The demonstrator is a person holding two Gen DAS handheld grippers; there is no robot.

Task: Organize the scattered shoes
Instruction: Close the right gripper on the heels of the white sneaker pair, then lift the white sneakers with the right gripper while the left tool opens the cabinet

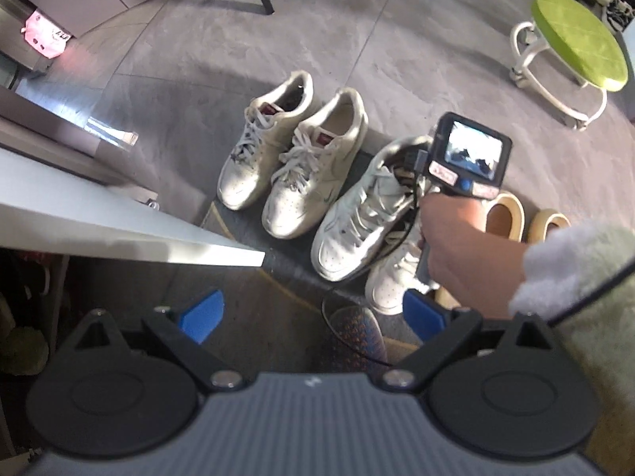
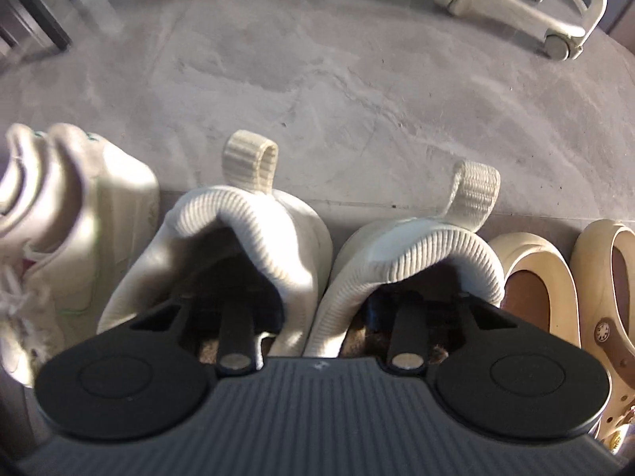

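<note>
Hidden: your right gripper (image 2: pixel 317 309) has one finger down inside each shoe of the white pair (image 2: pixel 222 246), so the tips are out of sight in the wrist view. From the left view your hand (image 1: pixel 464 246) and the camera unit (image 1: pixel 468 154) cover most of that gripper.
Right gripper state: fingers spread apart, one per shoe opening; whether they press the inner walls between them you cannot tell.
Left gripper state: your left gripper (image 1: pixel 313 313) stands wide, blue pads (image 1: pixel 202 313) apart, nothing between them.
Floor: grey stone-look tiles (image 2: pixel 317 79), glossy, with a dark mat (image 1: pixel 246 218) under the shoe row.
Room: a green stool (image 1: pixel 579 39) on white wheeled legs stands well apart at the right; table legs at the top; a white shelf edge (image 1: pixel 119 218) at the left; more shoes blurred at the far top right.
Row: cream sneakers (image 1: pixel 285 158) on the left, then the white pair, then tan clogs (image 2: pixel 555 277) just beside on the right.
Pair to gripper: heels side by side and touching, pull tabs (image 2: pixel 250 158) standing up, directly under your right gripper.
</note>
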